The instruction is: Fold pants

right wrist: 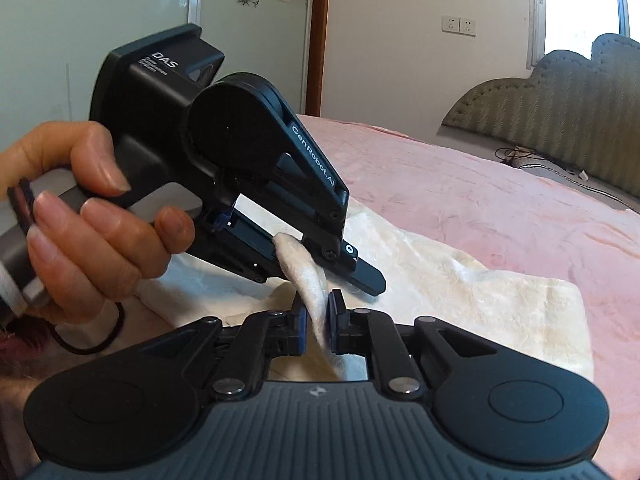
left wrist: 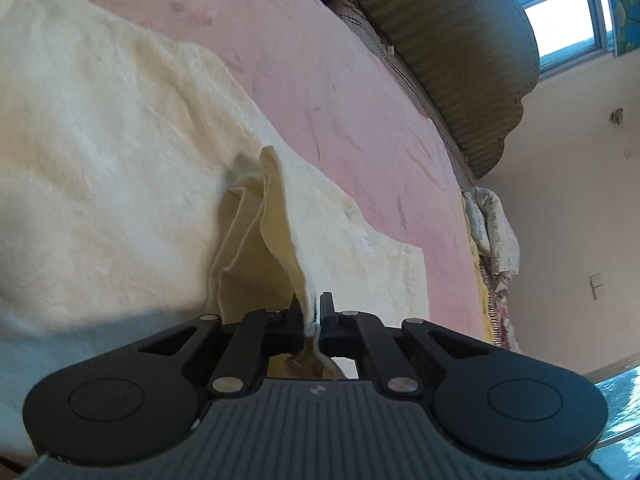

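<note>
Cream fleece pants lie spread on a pink bedcover. In the left wrist view my left gripper is shut on a raised edge of the pants, which rises in a fold from the flat cloth. In the right wrist view my right gripper is shut on a strip of the same pants. The left gripper, held by a person's hand, sits just above and behind it, pinching the same strip a little farther along.
A padded olive headboard runs along the far side of the bed, with a window beyond it. A crumpled printed cloth hangs at the bed's corner. Cables lie near the headboard. A flowered wall stands behind the hand.
</note>
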A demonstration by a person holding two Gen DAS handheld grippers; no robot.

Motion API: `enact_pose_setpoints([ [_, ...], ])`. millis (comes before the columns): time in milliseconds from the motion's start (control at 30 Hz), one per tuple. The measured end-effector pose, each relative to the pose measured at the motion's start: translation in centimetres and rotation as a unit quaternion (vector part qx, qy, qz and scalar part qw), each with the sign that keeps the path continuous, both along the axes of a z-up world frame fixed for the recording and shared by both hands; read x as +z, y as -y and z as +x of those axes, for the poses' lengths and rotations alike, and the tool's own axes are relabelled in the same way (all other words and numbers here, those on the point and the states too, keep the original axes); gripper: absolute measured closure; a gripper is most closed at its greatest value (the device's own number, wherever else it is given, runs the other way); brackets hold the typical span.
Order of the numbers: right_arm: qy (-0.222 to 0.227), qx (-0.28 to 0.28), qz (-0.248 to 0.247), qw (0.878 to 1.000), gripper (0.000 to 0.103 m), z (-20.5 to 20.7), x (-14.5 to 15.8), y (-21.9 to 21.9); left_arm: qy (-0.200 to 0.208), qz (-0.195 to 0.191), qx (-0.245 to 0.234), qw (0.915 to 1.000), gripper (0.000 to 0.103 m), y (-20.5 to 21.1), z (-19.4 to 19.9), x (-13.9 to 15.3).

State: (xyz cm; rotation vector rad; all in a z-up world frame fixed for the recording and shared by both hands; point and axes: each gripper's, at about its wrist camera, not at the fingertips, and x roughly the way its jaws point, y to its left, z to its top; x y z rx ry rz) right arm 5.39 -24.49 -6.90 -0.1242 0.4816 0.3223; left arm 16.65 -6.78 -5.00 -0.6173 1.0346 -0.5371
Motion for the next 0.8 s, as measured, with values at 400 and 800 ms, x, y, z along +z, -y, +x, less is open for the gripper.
enact_pose_setpoints([
  [400,-0.052,0.05,0.091,0.993,0.08,-0.2,2.5,5.0,-0.017,0.035,-0.029,0.9988,0.09,0.0,0.5,-2.1],
  [800,-0.074,-0.147,0.112,0.98,0.029,2.3,0.7,11.9,0.006,0.06,-0.034,0.9976,0.086,0.7,0.0,-1.7],
])
